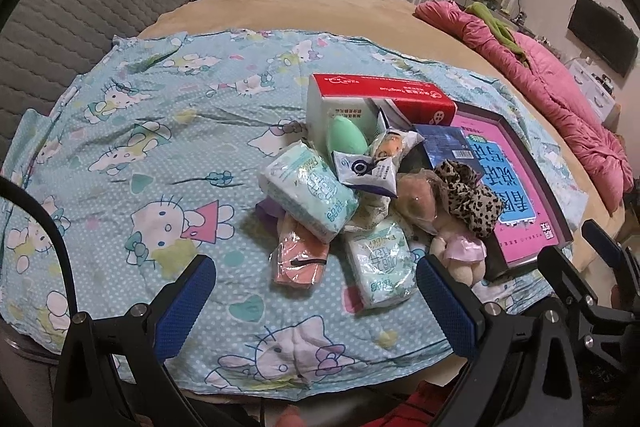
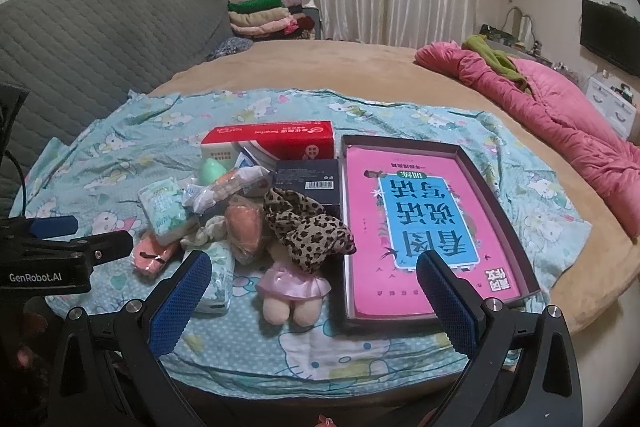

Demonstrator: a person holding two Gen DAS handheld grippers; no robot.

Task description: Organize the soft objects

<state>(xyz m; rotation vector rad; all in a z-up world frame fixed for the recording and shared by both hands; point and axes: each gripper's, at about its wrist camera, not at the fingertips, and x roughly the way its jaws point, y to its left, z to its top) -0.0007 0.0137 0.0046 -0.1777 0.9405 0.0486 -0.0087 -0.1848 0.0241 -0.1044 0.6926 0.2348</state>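
Both grippers hang wide open and empty: left gripper (image 1: 316, 303) at the bottom of its view, right gripper (image 2: 314, 301) likewise. Nothing looks sorted yet. Soft things lie heaped mid-frame on the cartoon sheet (image 1: 120, 147): tissue packs (image 1: 308, 195), a plush doll (image 2: 290, 287), a leopard scrunchie (image 2: 308, 227). Just right of them, the tray (image 2: 500, 195) holds only a pink book (image 2: 420, 219)

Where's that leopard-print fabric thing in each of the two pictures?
Left wrist view: leopard-print scrunchie, right of centre, draped over the doll.
Right wrist view: scrunchie, centre, above the doll's pink skirt.
Shared landmark: pink book in the dark tray, just to its right.
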